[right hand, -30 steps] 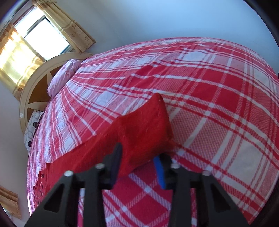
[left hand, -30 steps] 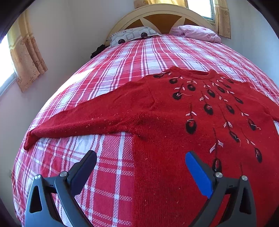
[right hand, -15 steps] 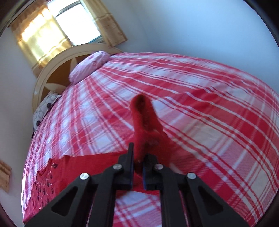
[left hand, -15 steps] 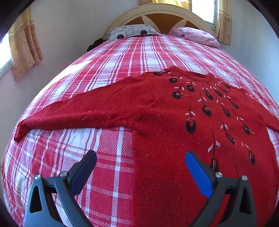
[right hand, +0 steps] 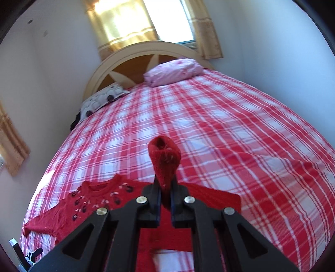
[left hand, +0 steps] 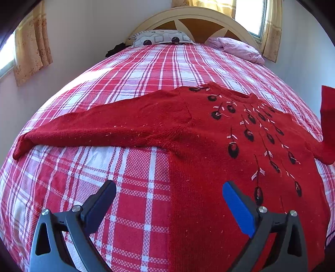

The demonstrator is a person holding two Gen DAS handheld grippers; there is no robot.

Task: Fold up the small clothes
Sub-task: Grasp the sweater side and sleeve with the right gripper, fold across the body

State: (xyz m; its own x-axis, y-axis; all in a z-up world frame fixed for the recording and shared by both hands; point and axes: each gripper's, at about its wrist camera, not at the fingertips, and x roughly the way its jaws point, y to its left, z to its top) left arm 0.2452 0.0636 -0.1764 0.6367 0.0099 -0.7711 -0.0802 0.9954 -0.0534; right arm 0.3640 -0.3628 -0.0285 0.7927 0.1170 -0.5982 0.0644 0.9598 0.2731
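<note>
My right gripper pinches the sweater cuff, soft and floppy past my jaws; left gripper wide, holding 0, hem just ahead.

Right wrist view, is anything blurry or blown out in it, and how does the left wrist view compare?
Right wrist view: window blown out, plaid bedspread softly blurred, sleeve cuff fairly sharp in the right gripper. Left wrist view: crisp sweater, strong fisheye bulge.

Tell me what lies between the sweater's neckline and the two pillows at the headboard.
Only bare checked bedspread between the sweater and the pillows, seen in the left wrist view.
</note>
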